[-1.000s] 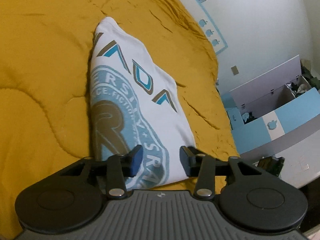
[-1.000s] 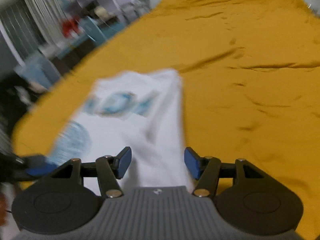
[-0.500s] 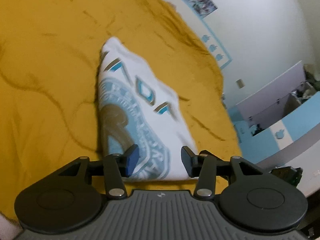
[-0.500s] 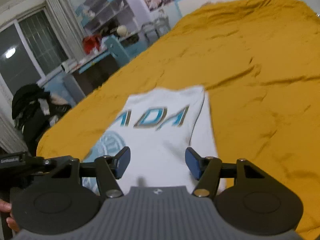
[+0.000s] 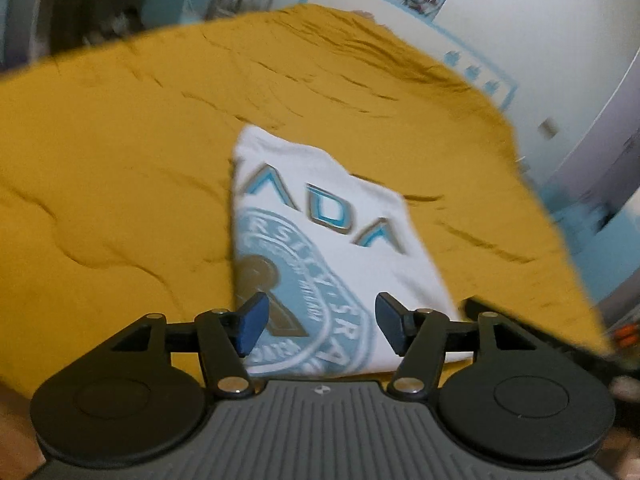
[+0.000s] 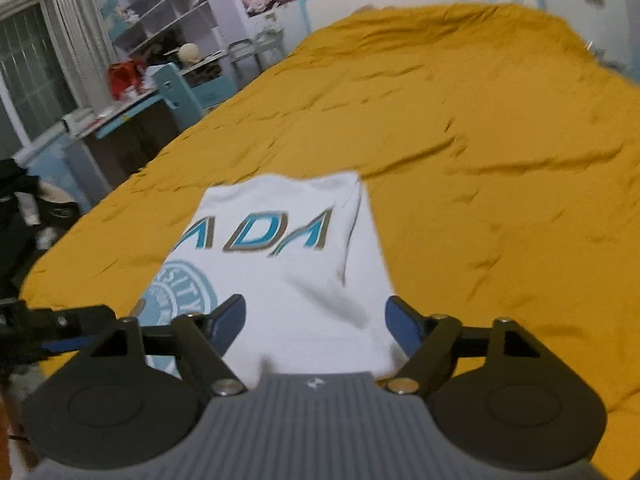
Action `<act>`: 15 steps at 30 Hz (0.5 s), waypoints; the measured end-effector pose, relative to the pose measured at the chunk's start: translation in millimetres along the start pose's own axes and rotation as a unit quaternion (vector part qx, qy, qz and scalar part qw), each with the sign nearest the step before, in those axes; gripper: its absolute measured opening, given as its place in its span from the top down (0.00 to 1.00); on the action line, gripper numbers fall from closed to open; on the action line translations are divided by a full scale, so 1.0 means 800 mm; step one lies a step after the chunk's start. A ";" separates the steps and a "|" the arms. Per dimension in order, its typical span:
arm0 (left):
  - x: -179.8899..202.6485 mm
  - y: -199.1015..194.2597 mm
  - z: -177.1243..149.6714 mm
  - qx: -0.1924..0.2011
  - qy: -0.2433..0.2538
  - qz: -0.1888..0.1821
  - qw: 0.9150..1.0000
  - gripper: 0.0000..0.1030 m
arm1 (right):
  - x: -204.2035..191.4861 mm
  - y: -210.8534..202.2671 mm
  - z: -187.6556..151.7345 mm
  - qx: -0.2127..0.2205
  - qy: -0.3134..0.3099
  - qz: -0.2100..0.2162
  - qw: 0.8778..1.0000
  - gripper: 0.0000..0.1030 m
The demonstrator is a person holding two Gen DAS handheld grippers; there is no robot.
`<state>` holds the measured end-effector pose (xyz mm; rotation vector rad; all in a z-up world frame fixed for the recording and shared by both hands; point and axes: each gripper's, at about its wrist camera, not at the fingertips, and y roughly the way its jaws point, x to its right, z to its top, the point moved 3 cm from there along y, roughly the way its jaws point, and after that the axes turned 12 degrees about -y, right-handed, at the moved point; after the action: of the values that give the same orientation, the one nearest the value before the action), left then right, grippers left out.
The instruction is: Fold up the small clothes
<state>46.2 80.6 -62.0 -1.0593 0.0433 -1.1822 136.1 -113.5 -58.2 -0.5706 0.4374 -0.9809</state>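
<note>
A small white T-shirt (image 5: pixel 320 240) with blue lettering and a round blue emblem lies folded into a narrow rectangle on a mustard-yellow bedspread (image 5: pixel 120 160). My left gripper (image 5: pixel 318 322) hovers above the shirt's near edge, its jaws opening, nothing between the blue pads. The same shirt (image 6: pixel 288 264) shows in the right wrist view, letters facing me. My right gripper (image 6: pixel 314 322) hangs over its near end, jaws also opening and empty. The left gripper (image 6: pixel 48 334) shows at the left edge of that view.
The bedspread (image 6: pixel 480 140) stretches wide beyond and to the right of the shirt. A desk with clutter and shelves (image 6: pixel 152 60) stand left of the bed. A white wall with blue trim (image 5: pixel 480 40) lies behind.
Both grippers have lifted and drawn back from the shirt, so more of the bed and room shows. Both sets of jaws stand wider. The shirt lies still.
</note>
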 end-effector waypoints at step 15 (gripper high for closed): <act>0.037 -0.055 -0.028 0.028 0.028 0.081 0.996 0.21 | -0.058 -0.075 0.011 -0.012 -0.056 -0.029 0.998 0.21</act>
<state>15.5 44.0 -29.9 -0.9551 0.1362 -1.0602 79.9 -96.7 -9.1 -0.6600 0.3351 -0.9957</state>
